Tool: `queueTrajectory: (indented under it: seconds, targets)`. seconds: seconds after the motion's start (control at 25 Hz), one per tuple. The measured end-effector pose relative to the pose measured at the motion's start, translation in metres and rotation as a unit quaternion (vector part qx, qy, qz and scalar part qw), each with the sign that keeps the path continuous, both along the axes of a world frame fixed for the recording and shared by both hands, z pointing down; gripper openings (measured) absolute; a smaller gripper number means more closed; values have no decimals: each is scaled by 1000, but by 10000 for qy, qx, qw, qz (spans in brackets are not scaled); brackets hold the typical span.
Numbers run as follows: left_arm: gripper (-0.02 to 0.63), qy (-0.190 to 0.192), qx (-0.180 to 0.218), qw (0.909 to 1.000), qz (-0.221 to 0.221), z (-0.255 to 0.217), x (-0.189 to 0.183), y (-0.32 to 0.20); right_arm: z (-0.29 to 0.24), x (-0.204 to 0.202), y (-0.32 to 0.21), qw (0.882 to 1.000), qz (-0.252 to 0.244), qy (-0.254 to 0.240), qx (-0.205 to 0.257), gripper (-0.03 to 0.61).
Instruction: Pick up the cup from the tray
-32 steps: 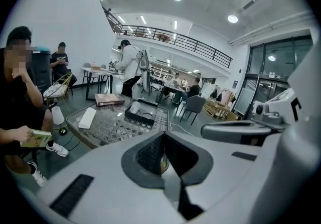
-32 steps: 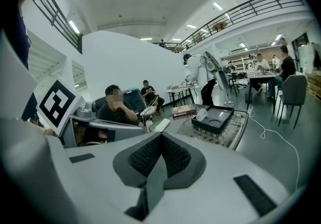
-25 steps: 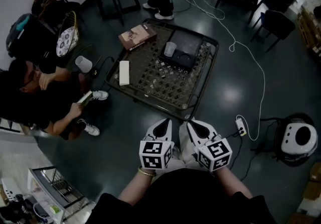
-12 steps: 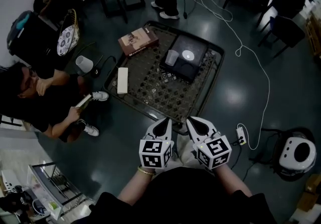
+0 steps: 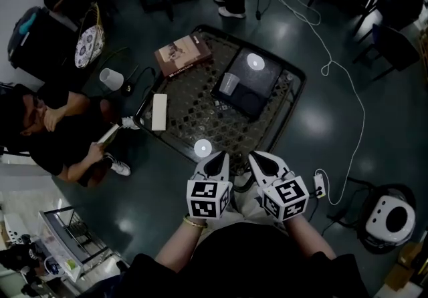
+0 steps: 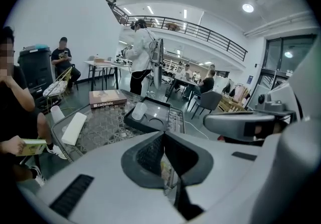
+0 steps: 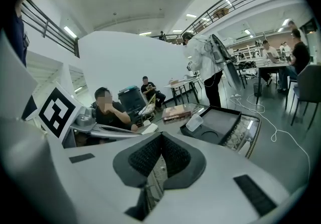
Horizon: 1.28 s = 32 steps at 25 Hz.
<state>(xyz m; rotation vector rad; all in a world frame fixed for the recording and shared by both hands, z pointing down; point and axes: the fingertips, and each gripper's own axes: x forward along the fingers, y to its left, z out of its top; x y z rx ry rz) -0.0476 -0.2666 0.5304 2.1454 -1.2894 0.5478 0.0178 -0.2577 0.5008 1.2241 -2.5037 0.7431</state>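
At the table (image 5: 194,113) edge, left gripper (image 5: 215,164) and right gripper (image 5: 262,164) hover pressed together, empty, seemingly too far from the cup (image 5: 229,83) on the tray (image 5: 267,83) to open.

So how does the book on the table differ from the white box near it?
The book is brown with a printed cover; the box is plain white. The book is broad, the box narrow and long. The book lies at the table's far left corner, the box along its left edge. Both lie flat on it.
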Motion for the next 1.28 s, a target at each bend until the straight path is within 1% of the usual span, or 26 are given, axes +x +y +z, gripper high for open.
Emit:
queueTrajectory:
  seconds: [0.24,0.32,0.44,0.52,0.6,0.72,0.8,0.92,1.12,1.28]
  targets:
    - [11,-194,-179,9996,-105,17,5,-38,5,11,-32,9999,-69,-65,-93,11]
    - [11,-168,-314,9993,-115,26,9,-53,8,16,-42,9998,-88,-89,-129,11]
    - [12,21,-578,9983,-89,39,17,-77,15,23,-59,9997,-119,-96,-188,11]
    - [17,-3,-644,9979,-19,47,21,-96,20,28,-70,9996,-137,-85,-227,11]
    - [31,-244,-606,9978,115,55,24,-114,25,33,-79,9995,-145,-69,-275,11]
    - [117,-570,-654,9954,417,70,32,-137,34,42,-91,9993,-116,-43,-352,11]
    - [135,-734,-713,9933,545,81,35,-153,40,47,-99,9991,-97,-39,-401,11]
    - [152,-1006,-756,9901,617,95,36,-179,47,52,-107,9988,-115,-49,-474,11]
    - [206,-1347,-926,9842,679,119,36,-215,59,59,-113,9980,-100,-88,-614,11]
    - [237,-1700,-1046,9775,686,138,29,-237,69,62,-116,9972,-107,-113,-732,11]
